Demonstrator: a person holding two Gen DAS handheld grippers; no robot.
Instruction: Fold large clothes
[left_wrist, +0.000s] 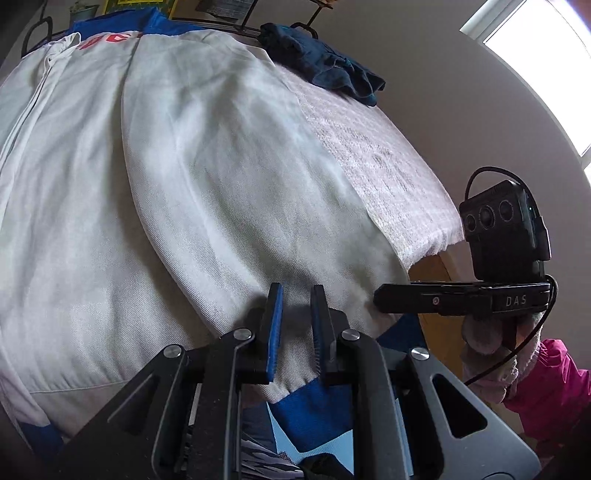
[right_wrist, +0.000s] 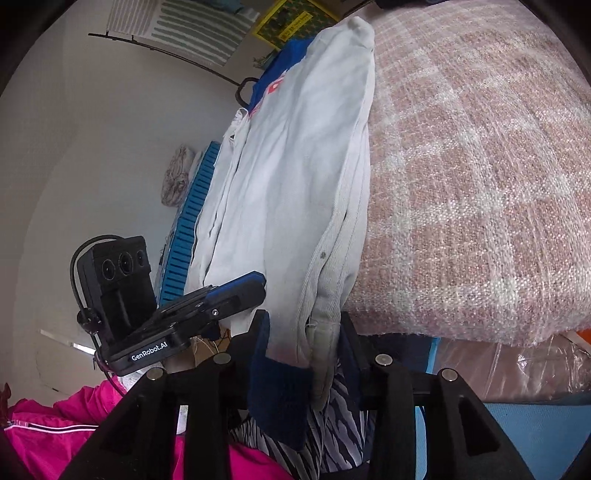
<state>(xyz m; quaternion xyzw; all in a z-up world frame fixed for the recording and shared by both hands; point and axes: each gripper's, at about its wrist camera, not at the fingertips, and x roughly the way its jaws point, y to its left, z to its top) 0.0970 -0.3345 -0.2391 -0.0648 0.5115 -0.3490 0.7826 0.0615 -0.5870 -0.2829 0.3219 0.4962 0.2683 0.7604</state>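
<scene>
Mostly the surface is a bed covered by a pink-and-white woven blanket (right_wrist: 480, 184), its near edge rounding down over a plastic-wrapped layer below. On the blanket lies the large white garment (left_wrist: 184, 184), a pale twill jacket with blue panels and red lettering near its far end; it covers the left part of the bed and its near hem hangs over the edge toward the person. A crumpled dark blue cloth (left_wrist: 325, 62) sits at the far right corner of the bed, apart from the white garment.

The left gripper (left_wrist: 297, 325) has its blue-padded jaws drawn close together on the hem of the white garment, where white cloth meets a blue panel; fabric passes between the pads. The right gripper (right_wrist: 303, 354) stands at the garment's other near corner, and a fold of white cloth with a dark blue cuff lies between its jaws; whether the pads actually press on it cannot be told from these views.

A person's gloved hand (left_wrist: 491, 354) and pink sleeve (left_wrist: 550, 387) show behind the right tool. A dark metal bed rail (right_wrist: 166, 51) runs along the far end, with a yellow-framed picture (right_wrist: 295, 22) and a striped hanging (right_wrist: 177, 29) on the pale wall. A blue slatted crate (right_wrist: 188, 221) stands beside the bed, and a bright window (left_wrist: 546, 48) lights the right side
</scene>
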